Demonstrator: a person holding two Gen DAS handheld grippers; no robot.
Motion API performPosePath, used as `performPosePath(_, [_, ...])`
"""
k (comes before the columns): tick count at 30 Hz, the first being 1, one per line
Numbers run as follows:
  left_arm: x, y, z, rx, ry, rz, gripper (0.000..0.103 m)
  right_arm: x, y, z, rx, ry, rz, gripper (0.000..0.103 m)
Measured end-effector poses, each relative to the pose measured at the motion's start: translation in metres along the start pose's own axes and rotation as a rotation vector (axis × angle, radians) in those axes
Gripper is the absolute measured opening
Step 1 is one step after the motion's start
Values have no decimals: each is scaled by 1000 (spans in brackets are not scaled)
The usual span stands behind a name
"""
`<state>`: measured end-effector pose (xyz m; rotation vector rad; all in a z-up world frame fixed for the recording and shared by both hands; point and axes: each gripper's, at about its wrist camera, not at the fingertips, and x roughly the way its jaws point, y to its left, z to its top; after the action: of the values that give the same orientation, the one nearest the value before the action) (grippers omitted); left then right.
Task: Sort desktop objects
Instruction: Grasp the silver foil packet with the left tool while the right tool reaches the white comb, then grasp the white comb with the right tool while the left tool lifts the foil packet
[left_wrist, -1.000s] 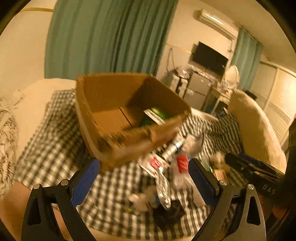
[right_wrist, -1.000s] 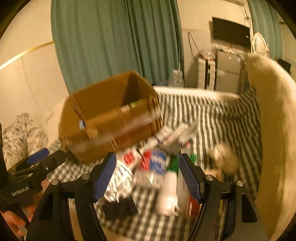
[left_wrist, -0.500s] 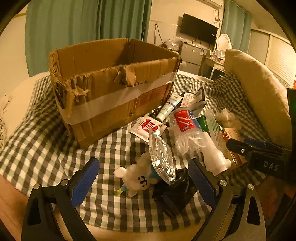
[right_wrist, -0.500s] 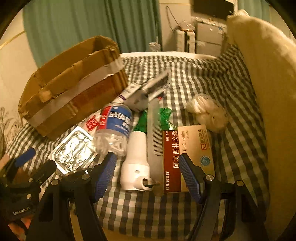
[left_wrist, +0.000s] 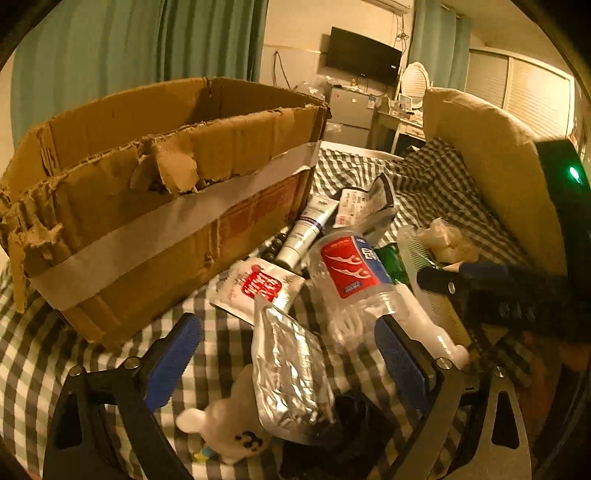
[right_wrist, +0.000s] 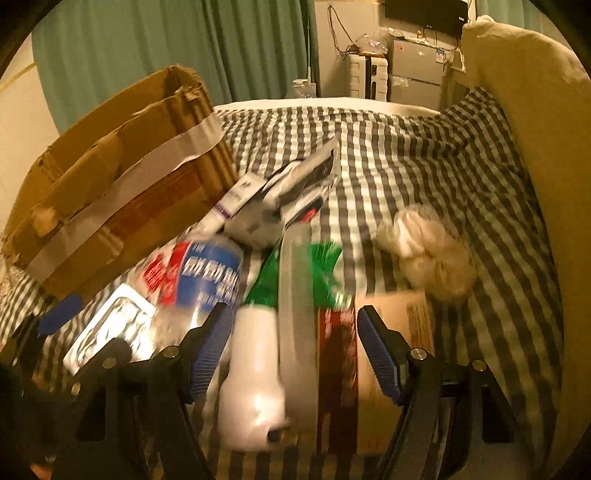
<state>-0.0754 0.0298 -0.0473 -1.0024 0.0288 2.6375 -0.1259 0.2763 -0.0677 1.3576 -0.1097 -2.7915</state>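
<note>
Both grippers, left gripper (left_wrist: 288, 362) and right gripper (right_wrist: 295, 354), hover with jaws apart over clutter right of the cardboard box (left_wrist: 155, 192). Near the right gripper, the white bottle (right_wrist: 255, 373) looks light and slippery; grasp its waist.

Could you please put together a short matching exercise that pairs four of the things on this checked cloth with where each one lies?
Things:
1. water bottle
2. cardboard box
3. bunny toy
4. comb

Places:
A. nearest the left gripper, partly under the foil packet
B. on the green-and-white bottle, between the right gripper's open fingers
C. to the left of the pile of things
D. on its side, red-and-blue label up, right of the foil packet

Pairs: 1-D, 2-C, 3-A, 4-B
</note>
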Motion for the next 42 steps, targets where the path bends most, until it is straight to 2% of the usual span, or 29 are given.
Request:
performPosePath(2, [2,0,-1,6,1,0,91,9,1,7,-12,5,-13,69])
performPosePath(3, [4,1,-2,6,6,-7,85,12,1,9,-16,9,-17,65])
performPosePath(4, [5,1,-4,7,7,-7,82,17,2,11,-23,15,-27,55])
performPosePath(6, [9,2,-6,16,30,-8,72,22,3,11,-28,17,-63,42])
performPosePath(7, [11,2,-7,15,39,-11,70,24,3,11,-28,20,-71,42])
performPosePath(9, [12,5,-9,-1,48,-21,56,24,2,10,-20,22,-55,40])
performPosePath(10, [12,6,-9,-8,51,-33,52,23,1,10,-18,21,-45,33])
performPosePath(12, [10,7,-9,-12,50,-49,31,22,1,9,-21,23,-36,25])
performPosePath(17, [-1,6,-9,-3,7,-76,19,14,3,7,-33,-5,-25,11])
performPosePath(18, [-4,6,-9,-8,-2,-90,18,13,4,7,-36,-10,-21,4])
performPosePath(19, [-6,5,-8,-9,-8,-98,17,10,4,6,-36,-12,-15,3])
performPosePath(20, [-8,5,-8,-6,-14,-105,14,9,4,5,-33,-17,-10,3])
performPosePath(24, [-12,1,-10,9,-18,-124,14,1,2,4,-24,-36,3,3])
performPosePath(31, [-1,-8,-20,68,48,-102,14,-6,5,1,-26,-44,32,3])
performPosePath(35, [-1,-13,-23,78,57,-133,14,-6,5,0,-23,-39,53,3])
performPosePath(42, [3,-7,-24,15,94,-162,14,-8,7,-1,-24,-38,74,3])
